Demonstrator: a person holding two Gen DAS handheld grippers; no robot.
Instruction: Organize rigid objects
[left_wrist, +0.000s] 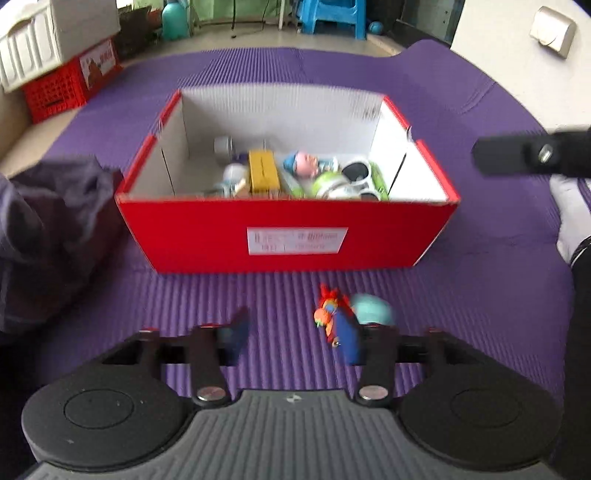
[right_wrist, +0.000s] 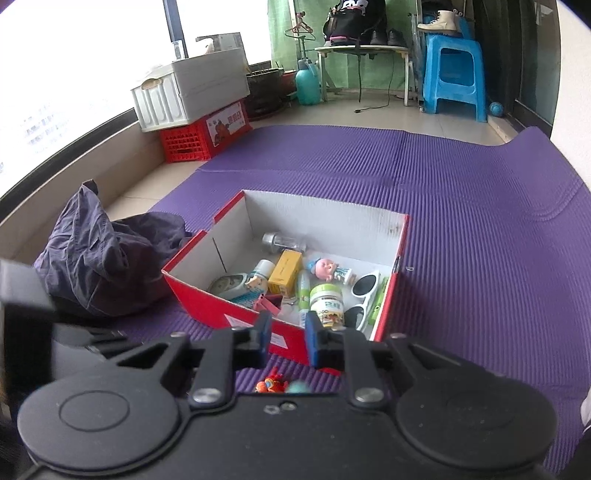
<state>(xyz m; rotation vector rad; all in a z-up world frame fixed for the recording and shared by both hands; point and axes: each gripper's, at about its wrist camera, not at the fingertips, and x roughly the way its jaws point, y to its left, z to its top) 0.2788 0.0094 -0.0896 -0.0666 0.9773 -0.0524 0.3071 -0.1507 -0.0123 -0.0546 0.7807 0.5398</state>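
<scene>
Left tongs (left_wrist: 295, 339) gape empty beside a small orange-and-blue toy (left_wrist: 334, 319) on the purple mat (left_wrist: 480, 258), before the red box (left_wrist: 288, 236). Right tongs (right_wrist: 286, 334) hover narrow, empty. Light, rigid, likely best pinched across its body.

My left gripper (left_wrist: 295, 338) points steeply down, its two blue-padded fingers (left_wrist: 236, 339) standing well apart with nothing pressed between them. The picture from this hand is smeared. My right gripper (right_wrist: 287, 334) also tilts down, less steeply, with its fingers (right_wrist: 313, 332) drawn close together, a narrow gap left between the pads and nothing caught in it. From the left camera I see one dark finger of the right gripper reaching in at the right edge, higher than my left. A dark sleeve shows at that same edge.
</scene>
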